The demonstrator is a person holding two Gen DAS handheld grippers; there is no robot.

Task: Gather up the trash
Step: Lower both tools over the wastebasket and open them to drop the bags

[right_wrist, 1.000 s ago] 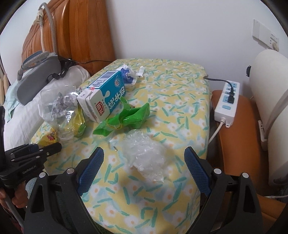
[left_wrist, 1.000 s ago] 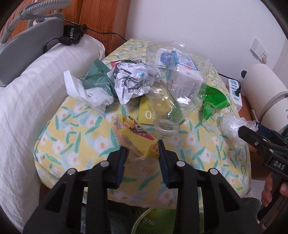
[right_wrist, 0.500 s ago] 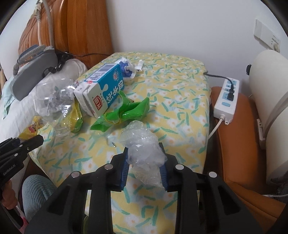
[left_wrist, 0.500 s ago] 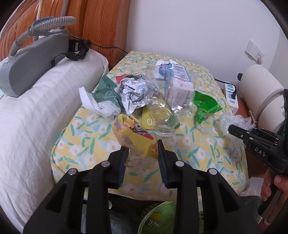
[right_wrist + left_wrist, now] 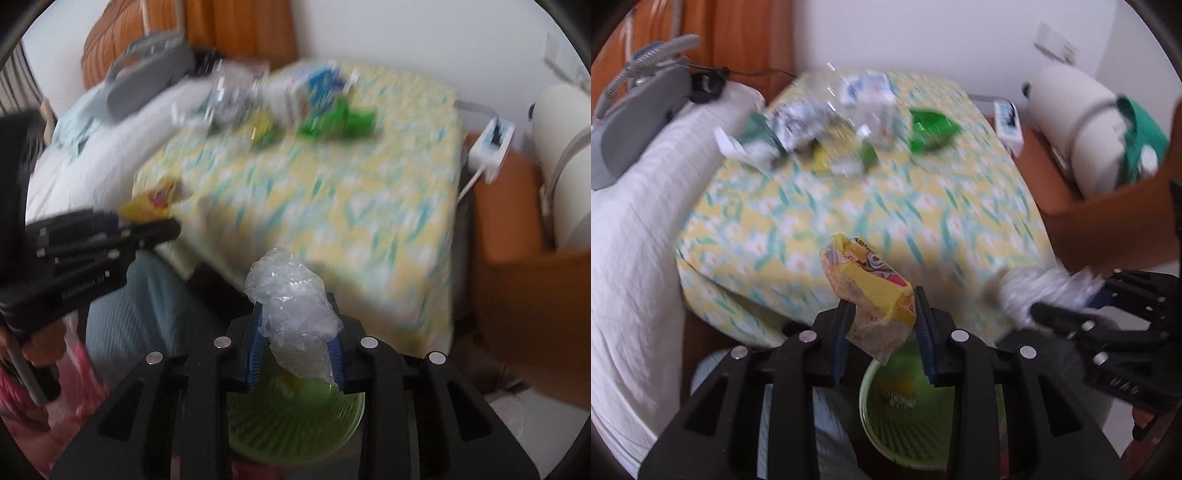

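My left gripper (image 5: 884, 332) is shut on a crumpled yellow snack wrapper (image 5: 871, 288), held off the table's near edge above a green ribbed waste bin (image 5: 905, 417). My right gripper (image 5: 295, 339) is shut on a wad of clear plastic film (image 5: 291, 299), also above the green waste bin (image 5: 295, 424). In the left wrist view the right gripper (image 5: 1082, 317) shows at the right with the plastic wad (image 5: 1034, 288). In the right wrist view the left gripper (image 5: 122, 229) shows at the left with the yellow wrapper (image 5: 155, 199).
On the far part of the flowered table (image 5: 871, 206) lie a milk carton (image 5: 868, 92), a clear bottle (image 5: 879, 122), green wrappers (image 5: 931, 133) and crumpled paper (image 5: 798, 122). A white pillow (image 5: 635, 221) lies left; a power strip (image 5: 495, 144) and orange seat (image 5: 517, 229) stand right.
My right gripper closed on the plastic wad and lifted it off the table. Both grippers drew back from the table, carrying their trash over the green bin.
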